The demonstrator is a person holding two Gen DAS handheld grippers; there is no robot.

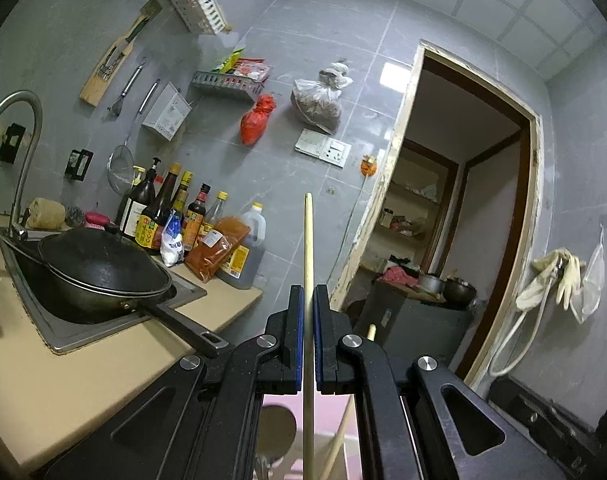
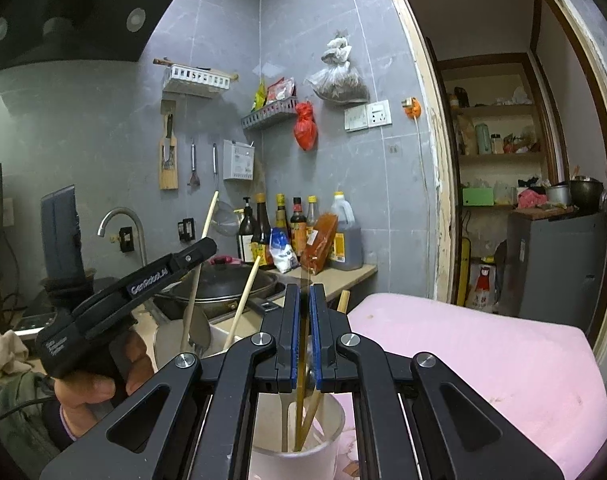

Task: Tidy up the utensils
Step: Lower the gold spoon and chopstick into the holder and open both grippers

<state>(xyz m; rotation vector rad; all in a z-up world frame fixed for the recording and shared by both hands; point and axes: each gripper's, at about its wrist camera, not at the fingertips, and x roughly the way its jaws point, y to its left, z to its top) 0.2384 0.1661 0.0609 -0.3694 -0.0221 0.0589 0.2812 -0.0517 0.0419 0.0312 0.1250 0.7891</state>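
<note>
Clenched in the left tool [image 1: 308,308]: a long pale wooden utensil handle [image 1: 308,240], upright, top end well above the pads, lower end running down out of sight over the pink padded surface [image 1: 281,400]. Clenched in the right tool [image 2: 304,308]: a thin dark-brown chopstick [image 2: 301,384], near upright, lower end down inside the white round cup [image 2: 335,428] directly below, beside other sticks standing there. Probably mid-placement into that cup.

Light and stiff, both pieces; smooth and narrow, so likely to pivot or slip between flat pads if knocked. Best gripped around mid-length, square across the shaft, kept vertical while lowering. Little risk of breakage; more risk of tipping the light cup by catching its rim or the sticks inside.

Off to the left, a black wok [image 1: 103,268] over the sink in the tan counter [image 1: 63,392], well apart from the work.
</note>
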